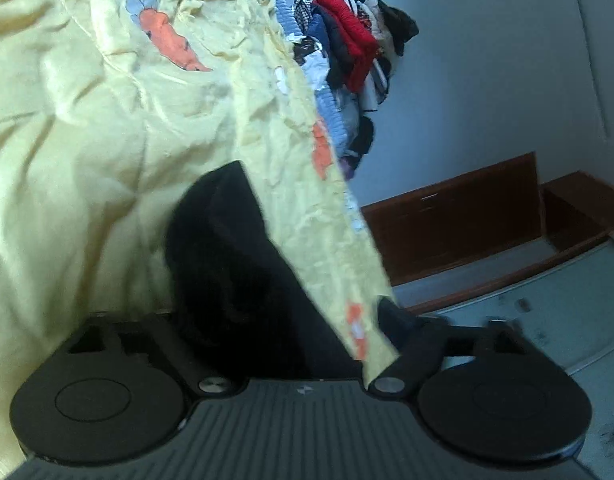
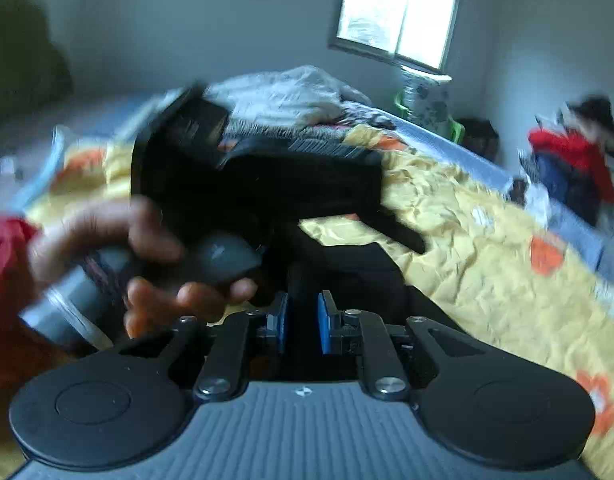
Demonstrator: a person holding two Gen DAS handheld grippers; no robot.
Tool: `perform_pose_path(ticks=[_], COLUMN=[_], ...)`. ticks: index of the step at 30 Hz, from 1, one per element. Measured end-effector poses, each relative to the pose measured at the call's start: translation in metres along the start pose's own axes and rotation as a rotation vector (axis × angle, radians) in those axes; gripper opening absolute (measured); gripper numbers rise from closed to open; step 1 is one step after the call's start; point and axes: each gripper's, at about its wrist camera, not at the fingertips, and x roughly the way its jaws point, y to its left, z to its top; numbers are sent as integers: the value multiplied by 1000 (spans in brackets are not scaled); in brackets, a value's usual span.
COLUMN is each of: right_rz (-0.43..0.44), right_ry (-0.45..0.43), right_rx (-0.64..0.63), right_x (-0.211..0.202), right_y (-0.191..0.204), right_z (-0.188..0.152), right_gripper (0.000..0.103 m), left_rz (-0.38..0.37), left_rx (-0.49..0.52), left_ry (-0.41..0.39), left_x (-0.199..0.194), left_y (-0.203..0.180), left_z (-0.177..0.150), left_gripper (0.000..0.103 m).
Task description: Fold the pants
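Pinching the black pants (image 2: pixel 347 264) is the right gripper (image 2: pixel 303 320): its blue pads are pressed nearly together, with dark cloth in the narrow gap and running up and away from them. The pants sit on the bed (image 1: pixel 87 140), on the yellow carrot-print sheet near its edge, bunched in a dark lump, not laid flat.

The left gripper (image 1: pixel 299 300) also has pants cloth between its jaws. Only one finger (image 1: pixel 403 328) shows, past the bed's edge; the other is buried under the black cloth, so I cannot tell whether it is clamping or just straddling the cloth. In the right wrist view a hand (image 2: pixel 147 256) with a red sleeve (image 2: pixel 3 260) holds that gripper (badly blurred).

Progress, as a guess: early. No clean fold line, no flattened leg and no stacked layers show. Both ends look merely grabbed, so spreading, folding and smoothing are probably all still left.

Hard to read: waistband versus cuffs (black on black, no detail), the pants' full outline, and where the cloth ends under the left gripper.

Beyond the bed's edge, a clothes pile (image 1: pixel 355 52) lies well apart, with a window (image 2: pixel 399 12) on the far wall.
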Motion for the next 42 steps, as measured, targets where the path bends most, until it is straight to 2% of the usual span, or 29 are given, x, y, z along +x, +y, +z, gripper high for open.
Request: perform_pose_path(ticks=[1,3,4,5,6,9,11,16,22,27,35,42], right_rz=[-5,-88,-149,-192,-201,-173,-156,-123,-93,-119,-196,-271], right_ry=[-5,16,47,88,115,146,122,25,-102,-185,-228,-194], right_rx=[54,126,129,125,127,169,201,253,373,429,544,606], right_x=[-4,1,7,15,23,41,45,27,-27,-82,-163,-206], right_y=[-9,-26,-30,-33,-34,-33,-35,-41,-61,-75,-105,-137], right_z=[-1,-5,-7,-9,-12,-18,-16,-13,-19,-35,-85,-130], right_gripper=[15,15,15,15,15,15,15,16,16,16,16,16], left_rz=[33,79,83,80,85,157,197,190,137,92,30,14], left_rx=[15,25,32,37,51,175,291,513,585,695,781,828], left_ry=[1,-9,-18,-27,-37,-73,-118,-206,-227,-234,-110,-4], left_x=[1,2,1,-1,-1,-4,-10,-31,-33,-24,20,73], left_y=[2,7,9,11,10,-4,-24,-77,-121,-160,-201,-216], left_z=[-1,-3,-4,-5,-6,-14,-25,-59,-96,-140,-202,-245], left_gripper=[47,31,26,25,24,22,22,22,22,23,26,27])
